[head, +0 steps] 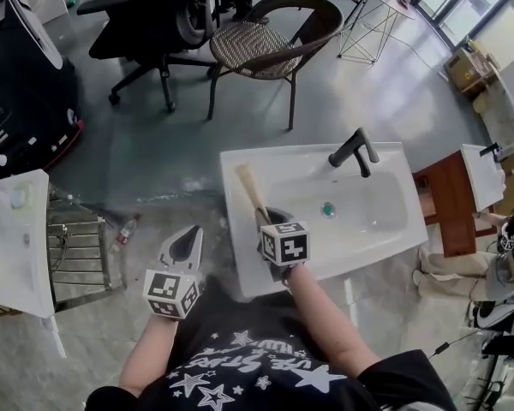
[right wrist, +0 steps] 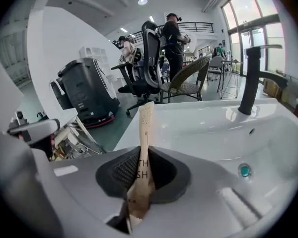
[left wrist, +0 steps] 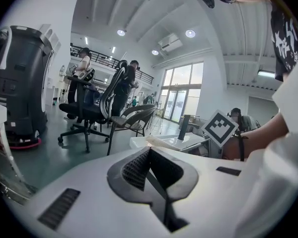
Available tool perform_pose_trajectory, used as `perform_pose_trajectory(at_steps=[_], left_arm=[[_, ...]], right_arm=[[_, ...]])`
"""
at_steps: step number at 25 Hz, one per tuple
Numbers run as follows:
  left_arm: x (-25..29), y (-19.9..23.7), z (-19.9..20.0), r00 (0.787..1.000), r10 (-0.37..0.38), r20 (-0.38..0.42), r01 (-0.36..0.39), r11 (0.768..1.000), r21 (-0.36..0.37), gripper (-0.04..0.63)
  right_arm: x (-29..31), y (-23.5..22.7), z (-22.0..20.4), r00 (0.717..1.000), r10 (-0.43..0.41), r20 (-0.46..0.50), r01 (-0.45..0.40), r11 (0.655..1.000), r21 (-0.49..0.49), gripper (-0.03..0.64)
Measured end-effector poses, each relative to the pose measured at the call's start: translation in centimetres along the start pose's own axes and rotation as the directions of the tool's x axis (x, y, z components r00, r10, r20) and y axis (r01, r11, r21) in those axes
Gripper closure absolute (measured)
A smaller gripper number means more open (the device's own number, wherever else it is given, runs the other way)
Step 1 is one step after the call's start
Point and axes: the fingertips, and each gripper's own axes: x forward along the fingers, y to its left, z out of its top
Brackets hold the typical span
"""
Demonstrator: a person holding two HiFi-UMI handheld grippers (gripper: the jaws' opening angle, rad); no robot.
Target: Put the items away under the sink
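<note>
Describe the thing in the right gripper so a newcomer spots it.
Find the white rectangular washbasin with the black tap. At its left end in the head view, the right gripper has its jaws shut on a long, slim tan paper packet. Nothing else there is tan and stick-shaped.

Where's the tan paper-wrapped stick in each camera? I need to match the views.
Head view: the tan paper-wrapped stick is over the left rim of the sink, its near end in the right gripper.
Left gripper view: probably the pale strip on the sink edge, right of centre; too small to be sure.
Right gripper view: centre, upright, clamped between the shut jaws.
Shared landmark: the black faucet.
</note>
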Motion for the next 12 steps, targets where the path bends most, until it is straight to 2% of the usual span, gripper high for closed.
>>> perform_pose_trajectory(at_steps=[3,6,12], left_arm=[[0.5,-1.7,0.0,1.0,0.001,-0.007,-0.001,1.0,0.018,0.586],[0.9,-3.7,0.0,1.0,0.031,-0.005,-0.031,0.999,0.029,0.586],[1.1,-10.6,-1.2,0.984,0.174,0.026,-0.175,0.984,0.017,0.586]], right_arm=[[-1.6,-0.5,0.5,0.998,0.054,0.04,-0.056,0.998,0.04,0.581],[-3.1,-1.3,0.3,0.992,0.116,0.05,-0.118,0.993,0.032,0.581],[-7.4,-4.9,-1.8,0.971,0.233,0.046,-0.233,0.973,-0.008,0.581]])
